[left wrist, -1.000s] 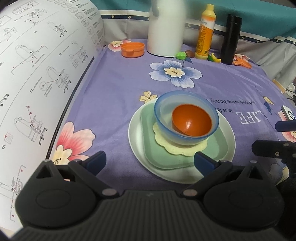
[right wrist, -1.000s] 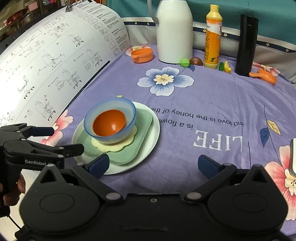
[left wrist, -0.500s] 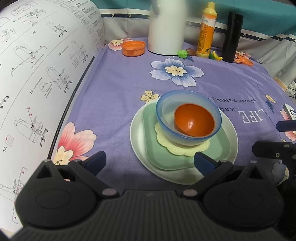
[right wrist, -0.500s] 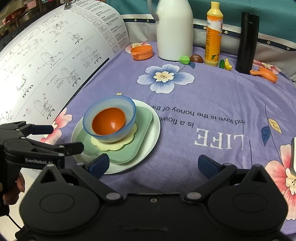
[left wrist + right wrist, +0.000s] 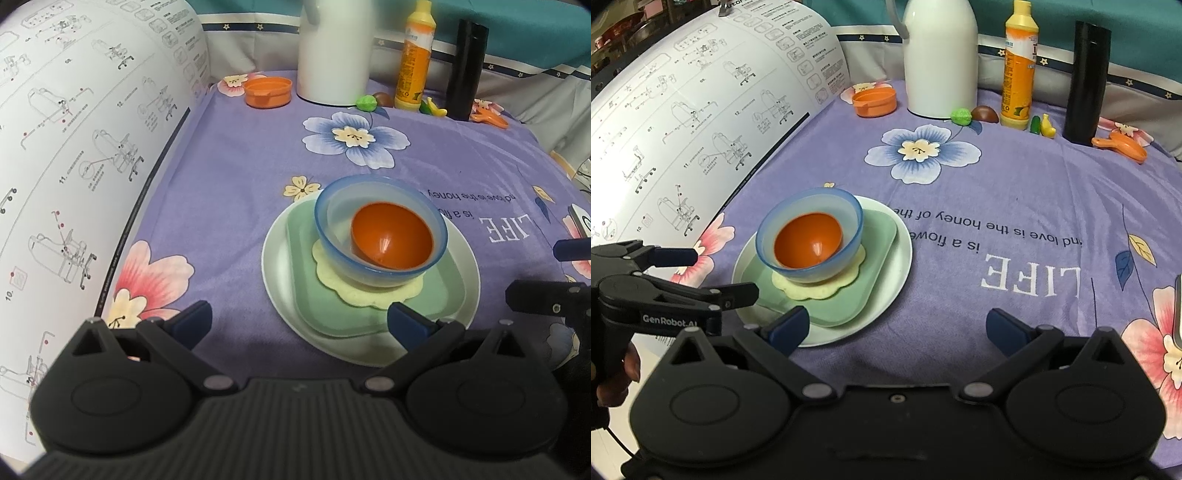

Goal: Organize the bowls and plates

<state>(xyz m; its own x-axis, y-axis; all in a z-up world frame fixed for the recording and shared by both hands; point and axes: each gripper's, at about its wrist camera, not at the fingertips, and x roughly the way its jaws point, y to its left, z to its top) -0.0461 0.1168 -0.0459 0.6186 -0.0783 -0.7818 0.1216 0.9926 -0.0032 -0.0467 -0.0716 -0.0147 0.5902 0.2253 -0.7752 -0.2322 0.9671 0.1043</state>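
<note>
Open purple cloth [image 5: 1015, 192] lay across centre and right of the frame, passable. A curved instruction sheet [image 5: 683, 110] walled the left side. White jug [image 5: 940, 59], yellow bottle [image 5: 1019, 70] and black flask [image 5: 1086, 81] blocked the upper edge. The stacked dishes [image 5: 886, 266] occupied lower left.

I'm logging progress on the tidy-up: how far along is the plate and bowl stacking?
Mostly stacked: the orange bowl sits inside the blue bowl, on a yellow mat, green square plate and white round plate. Nothing is in hand: left tongs and right tongs are open. The small orange dish near the white jug remains apart.
</note>
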